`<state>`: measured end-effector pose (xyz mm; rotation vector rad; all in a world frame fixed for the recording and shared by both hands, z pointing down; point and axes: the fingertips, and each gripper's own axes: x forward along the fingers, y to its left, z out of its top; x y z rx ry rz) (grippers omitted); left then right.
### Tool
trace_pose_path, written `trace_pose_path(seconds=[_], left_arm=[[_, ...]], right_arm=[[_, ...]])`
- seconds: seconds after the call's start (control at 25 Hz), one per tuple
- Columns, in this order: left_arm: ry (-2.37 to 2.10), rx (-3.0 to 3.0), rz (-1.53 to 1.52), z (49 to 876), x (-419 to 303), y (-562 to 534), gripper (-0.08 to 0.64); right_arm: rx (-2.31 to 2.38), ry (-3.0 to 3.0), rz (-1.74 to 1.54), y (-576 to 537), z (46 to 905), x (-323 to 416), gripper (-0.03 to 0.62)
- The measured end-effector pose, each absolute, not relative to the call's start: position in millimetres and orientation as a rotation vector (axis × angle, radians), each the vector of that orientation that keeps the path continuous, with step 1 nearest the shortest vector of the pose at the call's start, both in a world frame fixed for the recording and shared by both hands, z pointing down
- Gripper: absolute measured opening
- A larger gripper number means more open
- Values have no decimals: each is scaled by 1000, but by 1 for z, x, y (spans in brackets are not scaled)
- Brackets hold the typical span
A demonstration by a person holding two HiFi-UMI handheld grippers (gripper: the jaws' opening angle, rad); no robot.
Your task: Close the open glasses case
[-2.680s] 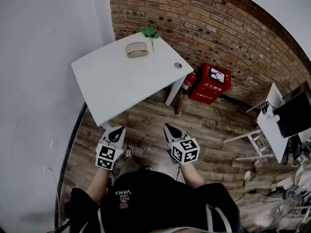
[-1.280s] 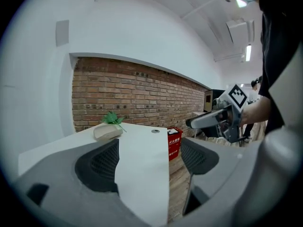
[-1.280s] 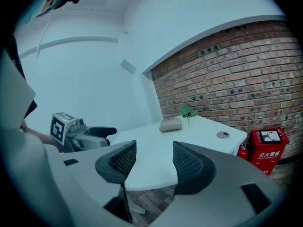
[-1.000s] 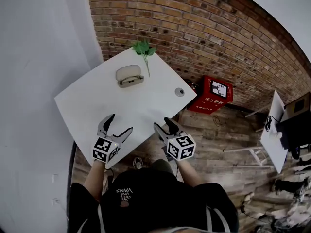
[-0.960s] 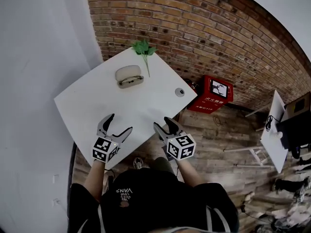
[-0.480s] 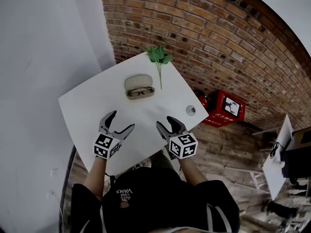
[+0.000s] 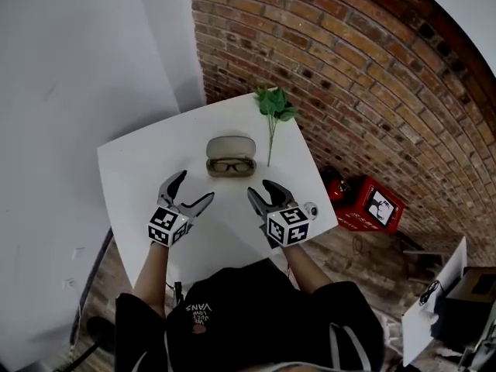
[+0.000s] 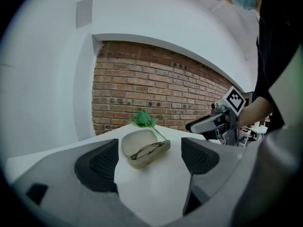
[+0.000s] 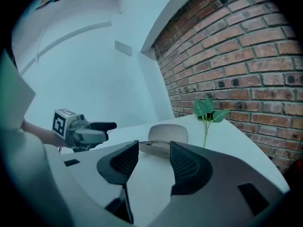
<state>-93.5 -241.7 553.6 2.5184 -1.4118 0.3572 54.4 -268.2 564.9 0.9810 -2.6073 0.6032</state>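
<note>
Glasses case (image 7: 230, 156) lid up, left gripper (image 7: 194, 186) jaws apart, empty; right gripper (image 7: 260, 188) closing, empty; shirt (image 7: 232, 301) reads VANS

Right gripper (image 9: 154, 155) jaws closing with nothing gripped, open glasses case (image 9: 166, 134) lying beyond them on the white table (image 9: 227, 141), green sprig (image 9: 207, 110) far right near the brick wall (image 9: 246, 60), left gripper (image 9: 105, 130) at left.
</note>
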Motion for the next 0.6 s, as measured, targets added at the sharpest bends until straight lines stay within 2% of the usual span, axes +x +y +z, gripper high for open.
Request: trace_pose_path(seconds=[0.6], left_arm=[[-1259,2601,522,588,-82,-303,512]], right_arm=[[682,-2597,535,-322,614,11,156]])
